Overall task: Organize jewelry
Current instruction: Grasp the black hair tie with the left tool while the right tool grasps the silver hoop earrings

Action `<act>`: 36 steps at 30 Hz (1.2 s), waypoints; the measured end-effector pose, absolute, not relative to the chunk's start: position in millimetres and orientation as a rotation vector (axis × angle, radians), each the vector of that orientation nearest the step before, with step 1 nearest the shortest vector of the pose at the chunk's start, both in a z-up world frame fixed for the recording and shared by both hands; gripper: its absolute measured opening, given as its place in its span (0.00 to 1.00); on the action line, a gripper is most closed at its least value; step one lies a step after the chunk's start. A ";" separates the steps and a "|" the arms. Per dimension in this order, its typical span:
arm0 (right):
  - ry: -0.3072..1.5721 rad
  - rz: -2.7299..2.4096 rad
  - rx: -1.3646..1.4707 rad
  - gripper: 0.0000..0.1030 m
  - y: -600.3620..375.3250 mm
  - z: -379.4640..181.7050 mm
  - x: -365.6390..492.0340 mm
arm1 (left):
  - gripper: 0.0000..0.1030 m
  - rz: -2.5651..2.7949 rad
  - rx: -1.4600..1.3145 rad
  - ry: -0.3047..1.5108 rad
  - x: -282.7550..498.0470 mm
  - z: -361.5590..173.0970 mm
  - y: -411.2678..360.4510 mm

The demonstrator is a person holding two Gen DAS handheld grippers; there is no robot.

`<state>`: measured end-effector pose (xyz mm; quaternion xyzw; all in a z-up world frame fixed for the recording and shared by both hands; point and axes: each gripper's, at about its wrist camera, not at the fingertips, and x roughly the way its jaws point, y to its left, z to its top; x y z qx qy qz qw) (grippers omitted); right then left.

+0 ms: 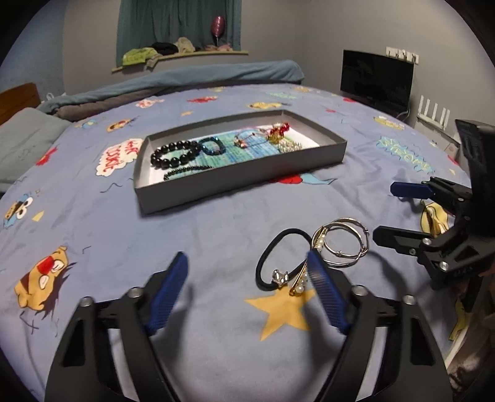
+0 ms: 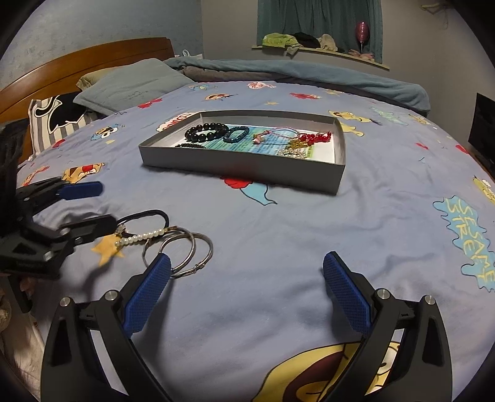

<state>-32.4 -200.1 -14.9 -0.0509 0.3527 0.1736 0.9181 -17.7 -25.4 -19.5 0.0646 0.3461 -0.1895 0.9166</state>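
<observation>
Bed [image 1: 216, 216] in a cartoon sheet carries my grey tray [image 1: 247, 182], which already holds dark bead bracelets [image 1: 174, 153] and red-gold pieces. Left outside, near me: silver bangles [image 1: 346, 244], black hair tie [image 1: 278, 256], pearl pin [image 1: 301, 283]. My left hand-held gripper [image 1: 247, 272] gapes empty beside the tie; my right hand-held gripper [image 2: 247, 272] gapes empty too.

- A home bedroom: the work lies on a bed [image 2: 278, 232] spread with a blue cartoon-print sheet.
- A wooden headboard [image 2: 77, 65] stands behind a grey pillow [image 2: 133, 85] and a striped cushion [image 2: 55, 120].
- A rumpled blue blanket [image 2: 309, 72] lies along the far edge.
- A teal curtain [image 2: 318, 18] hangs above a ledge [image 2: 324, 51] piled with clothes.
- A dark monitor [image 1: 376, 79] stands by a white router [image 1: 433, 114] against the grey wall.
</observation>
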 end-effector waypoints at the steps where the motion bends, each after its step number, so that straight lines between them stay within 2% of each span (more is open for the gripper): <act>1: 0.725 0.361 -0.103 0.94 -199.9 -14.8 -32.3 | 0.66 -0.396 0.130 0.720 -15.0 -20.2 -26.4; 9: 0.726 0.403 -0.127 0.94 -192.1 -14.8 -35.6 | 0.32 -0.474 0.142 0.818 2.3 -33.9 -35.7; 13: 0.726 0.421 -0.140 0.94 -186.7 -14.9 -36.2 | 0.27 -0.483 0.171 0.830 1.8 -38.4 -40.4; 15: 0.725 0.433 -0.148 0.94 -182.4 -14.2 -37.0 | 0.08 -0.485 0.179 0.821 0.0 -37.5 -40.9; 16: 0.723 0.436 -0.152 0.94 -180.5 -13.9 -37.1 | 0.05 -0.478 0.189 0.813 -1.7 -36.6 -40.5; 22: 0.700 0.474 -0.186 0.94 -163.0 -11.1 -38.5 | 0.04 -0.444 0.152 0.791 -8.0 -30.7 -23.9; 25: 0.695 0.493 -0.208 0.90 -151.9 -10.8 -38.0 | 0.04 -0.405 0.115 0.788 -7.3 -27.6 -10.4; 34: 0.752 0.480 -0.241 0.68 -136.1 -25.6 -27.8 | 0.04 -0.371 0.064 0.806 -9.9 -30.4 12.6; 36: 0.751 0.472 -0.243 0.58 -136.5 -26.6 -26.9 | 0.04 -0.375 0.064 0.807 -10.4 -31.2 12.0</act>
